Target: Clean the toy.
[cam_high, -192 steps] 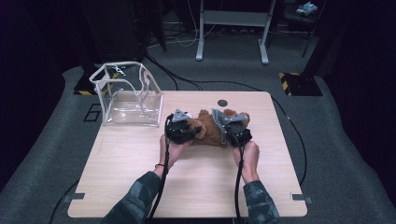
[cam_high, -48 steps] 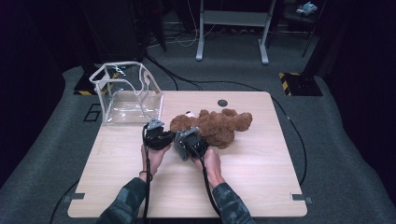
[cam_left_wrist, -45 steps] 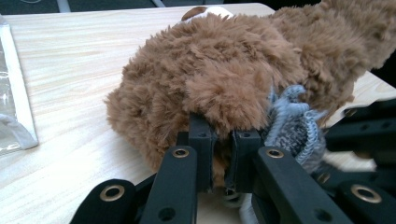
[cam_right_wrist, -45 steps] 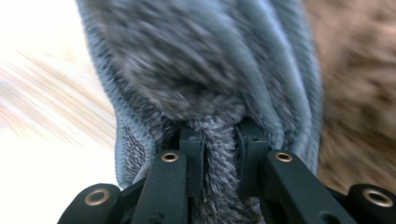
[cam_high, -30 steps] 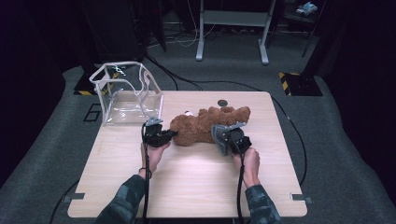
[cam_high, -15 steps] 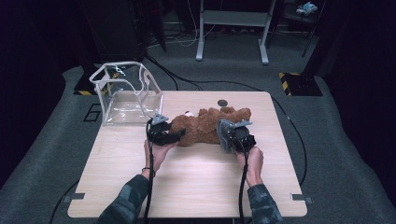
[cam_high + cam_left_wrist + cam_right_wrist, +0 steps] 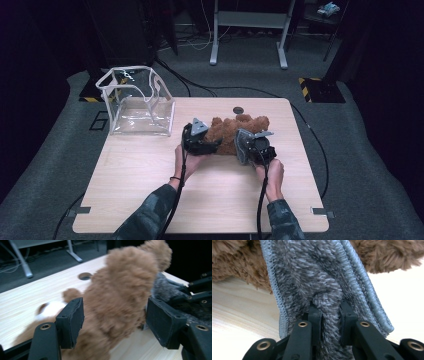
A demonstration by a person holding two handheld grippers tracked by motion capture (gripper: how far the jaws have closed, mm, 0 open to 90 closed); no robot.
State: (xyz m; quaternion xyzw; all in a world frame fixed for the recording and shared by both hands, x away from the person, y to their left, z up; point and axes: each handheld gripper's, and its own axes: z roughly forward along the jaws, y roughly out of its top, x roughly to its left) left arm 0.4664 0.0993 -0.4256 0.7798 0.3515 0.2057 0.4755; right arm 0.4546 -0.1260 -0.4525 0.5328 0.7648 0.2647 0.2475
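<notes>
Plush is the whole story of how this will handle: the brown teddy bear (image 7: 235,134) lies on its side near the middle of the wooden surface (image 7: 150,175), soft, light and limp, so it will sag and fold wherever it is not supported. A grey fleecy cloth (image 7: 322,287) with a stitched hem hangs against the bear; it is just as soft and will bunch up instead of holding a shape. Neither looks fragile or slippery, since the fuzzy pile gives plenty of grip.

The right gripper (image 7: 327,315) has its fingers drawn narrow, pinching a fold of the grey cloth between the pads. The left gripper (image 7: 113,322) has its fingers spread wide on either side of the bear's furry body, not pressing on it as far as the left gripper view shows. In the high view the left gripper (image 7: 196,140) sits at the bear's left end and the right gripper (image 7: 255,148) at its near right side.

Best hold on the bear is probably across the thick trunk or a limb, deep enough to catch stuffing and not only fur. The cloth is best taken by a gathered fold near the hem.

A clear plastic bag (image 7: 137,107) with white trim stands open at the far left of the surface, well apart from the bear. No brand, label or readable writing shows on any of these things.
</notes>
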